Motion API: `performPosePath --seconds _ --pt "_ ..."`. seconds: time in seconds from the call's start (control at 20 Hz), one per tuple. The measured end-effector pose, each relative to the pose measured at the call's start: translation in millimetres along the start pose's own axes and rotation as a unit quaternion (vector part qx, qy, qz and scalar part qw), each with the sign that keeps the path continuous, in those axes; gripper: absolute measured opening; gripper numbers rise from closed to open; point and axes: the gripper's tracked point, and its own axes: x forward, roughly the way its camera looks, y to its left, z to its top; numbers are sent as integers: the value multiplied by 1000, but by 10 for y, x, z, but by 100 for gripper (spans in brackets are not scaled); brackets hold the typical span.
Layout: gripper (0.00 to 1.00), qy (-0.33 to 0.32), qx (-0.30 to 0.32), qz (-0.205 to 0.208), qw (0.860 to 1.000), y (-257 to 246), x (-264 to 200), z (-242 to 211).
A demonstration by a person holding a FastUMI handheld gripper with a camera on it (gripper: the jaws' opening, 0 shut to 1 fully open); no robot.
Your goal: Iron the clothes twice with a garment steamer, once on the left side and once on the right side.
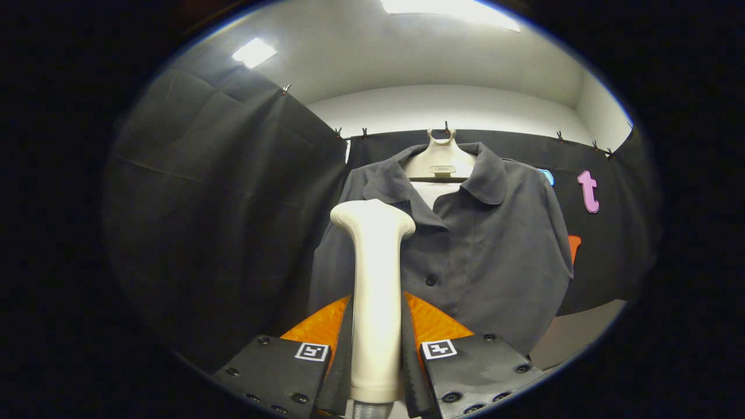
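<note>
A dark grey short-sleeved shirt (483,256) hangs on a pale hanger (440,163) against the booth's back wall, its collar open and buttons down the front. My gripper (375,349) is shut on the white garment steamer (375,279), both fingers pressing its handle from either side. The steamer stands upright between the fingers. Its head (372,218) sits in front of the shirt's left chest, just below the collar; whether it touches the cloth I cannot tell.
Black cloth (221,221) walls the booth on the left and behind the shirt. A pale surface (576,337) shows below the shirt's right hem. White wall and ceiling lights lie above the cloth.
</note>
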Motion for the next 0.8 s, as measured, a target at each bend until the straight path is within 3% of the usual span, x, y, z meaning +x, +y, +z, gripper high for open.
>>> performPosePath --seconds 0.3,0.8 --pt "44 36 3 13 999 126 82 -339" --pt "44 81 9 25 996 211 -239 -824"
